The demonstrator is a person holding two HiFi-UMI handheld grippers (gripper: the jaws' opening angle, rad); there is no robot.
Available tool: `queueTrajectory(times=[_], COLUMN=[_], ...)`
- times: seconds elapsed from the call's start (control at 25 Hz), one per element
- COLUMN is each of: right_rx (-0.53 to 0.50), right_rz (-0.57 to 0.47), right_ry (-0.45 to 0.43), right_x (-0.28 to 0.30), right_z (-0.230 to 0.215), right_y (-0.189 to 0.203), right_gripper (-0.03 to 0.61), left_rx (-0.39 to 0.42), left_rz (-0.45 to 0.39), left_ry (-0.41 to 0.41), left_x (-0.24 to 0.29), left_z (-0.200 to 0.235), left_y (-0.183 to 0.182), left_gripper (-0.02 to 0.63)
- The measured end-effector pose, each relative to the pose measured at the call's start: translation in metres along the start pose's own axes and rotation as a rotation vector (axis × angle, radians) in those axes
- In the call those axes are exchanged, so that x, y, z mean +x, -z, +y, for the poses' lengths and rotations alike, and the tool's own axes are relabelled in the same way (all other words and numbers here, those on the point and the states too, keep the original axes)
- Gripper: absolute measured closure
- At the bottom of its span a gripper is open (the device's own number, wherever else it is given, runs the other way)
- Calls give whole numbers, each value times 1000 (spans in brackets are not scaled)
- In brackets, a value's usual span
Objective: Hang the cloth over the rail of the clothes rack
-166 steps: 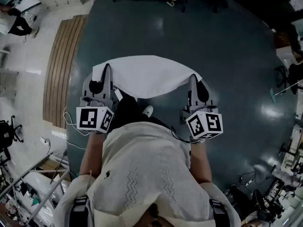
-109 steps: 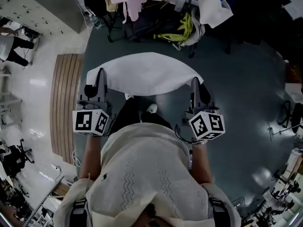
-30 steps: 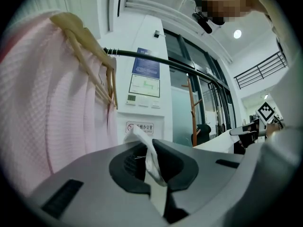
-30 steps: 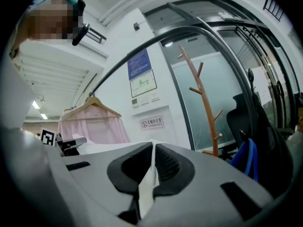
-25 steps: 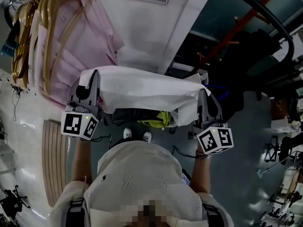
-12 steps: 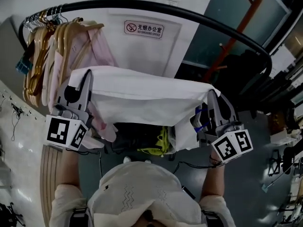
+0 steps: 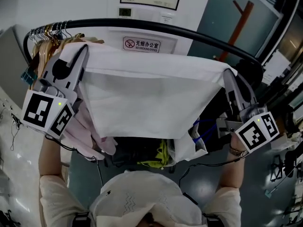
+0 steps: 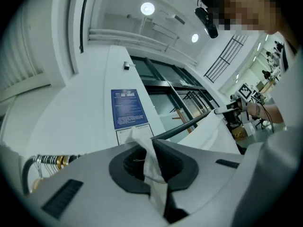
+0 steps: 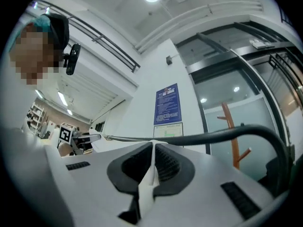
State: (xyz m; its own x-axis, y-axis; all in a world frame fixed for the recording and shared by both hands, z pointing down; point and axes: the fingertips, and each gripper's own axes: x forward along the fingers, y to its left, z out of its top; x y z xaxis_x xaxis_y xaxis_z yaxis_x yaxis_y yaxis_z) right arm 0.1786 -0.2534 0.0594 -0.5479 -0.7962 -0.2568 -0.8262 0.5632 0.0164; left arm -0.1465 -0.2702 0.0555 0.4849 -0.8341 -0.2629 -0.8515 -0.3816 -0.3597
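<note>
A white cloth (image 7: 151, 96) hangs stretched between my two grippers, held up high just below the black rail (image 7: 189, 34) of the clothes rack. My left gripper (image 7: 84, 51) is shut on the cloth's left top corner (image 8: 147, 157). At the other top corner (image 9: 150, 174), my right gripper (image 7: 228, 74) is shut too. In both gripper views the rail (image 9: 227, 134) runs across just beyond the jaws, with the cloth on the near side of it. The rail (image 8: 182, 126) shows thin and dark in the left gripper view.
Wooden hangers with pink garments (image 7: 47, 44) crowd the rail's left end, right beside my left gripper. A white wall with a sign (image 7: 141, 45) stands behind the rack. Dark bags and a yellow item (image 7: 161, 152) lie on the floor below. A brown coat stand (image 7: 239, 20) is at the right.
Both grippers have risen with the cloth and spread it wider; its top edge has come up from well below the rail to just under it.
</note>
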Motion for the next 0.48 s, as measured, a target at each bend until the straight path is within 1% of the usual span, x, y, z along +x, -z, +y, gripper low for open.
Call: queueTrajectory(times=[0.12, 0.24, 0.32, 0.48], right_rx=[-67, -155, -215, -242], right_rz=[-17, -29, -50, -114], right_ry=[-11, -3, -2, -9], right_x=[10, 21, 27, 42], right_z=[-5, -8, -6, -8], right_y=[-29, -56, -77, -113], right_gripper=[557, 557, 557, 557], left_rx=[86, 134, 164, 216], left_rz=[-35, -62, -81, -121], left_ry=[-1, 0, -17, -69], left_x=[11, 21, 28, 46], left_z=[6, 14, 22, 42], left_y=[-27, -50, -67, -96], left_gripper=[591, 591, 592, 591])
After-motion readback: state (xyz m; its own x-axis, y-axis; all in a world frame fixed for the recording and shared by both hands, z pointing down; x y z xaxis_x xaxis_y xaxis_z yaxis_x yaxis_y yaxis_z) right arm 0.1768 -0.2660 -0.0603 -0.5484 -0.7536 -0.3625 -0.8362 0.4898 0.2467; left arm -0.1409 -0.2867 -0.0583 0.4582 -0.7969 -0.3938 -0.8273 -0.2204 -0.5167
